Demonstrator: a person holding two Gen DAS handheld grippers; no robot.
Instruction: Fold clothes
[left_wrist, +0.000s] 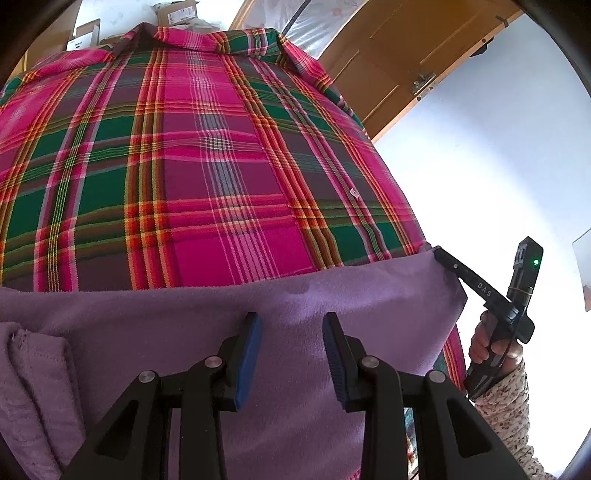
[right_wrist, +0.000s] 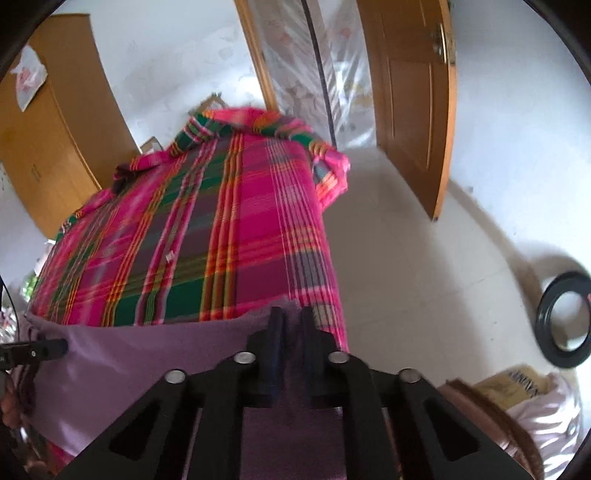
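A purple garment (left_wrist: 295, 295) lies across the near end of a surface covered with a pink, green and orange plaid cloth (left_wrist: 192, 155). My left gripper (left_wrist: 291, 321) hovers open just over the garment's middle, blue pads (left_wrist: 249, 354) wide apart with nothing between them. In the left wrist view my right gripper (left_wrist: 443, 255) pinches the garment's far right corner, with a hand (left_wrist: 491, 341) on its handle. The right wrist view shows that gripper (right_wrist: 290, 326) shut on a purple garment (right_wrist: 147, 354) fold at the plaid's edge. The left gripper (right_wrist: 48, 349) shows at the far left.
A wooden door (right_wrist: 410, 96) stands open at the right above a white floor (right_wrist: 424, 258). A black ring (right_wrist: 565, 319) lies on the floor. A wooden wardrobe (right_wrist: 48, 140) is at the left. Cardboard boxes (left_wrist: 173, 14) sit beyond the plaid surface.
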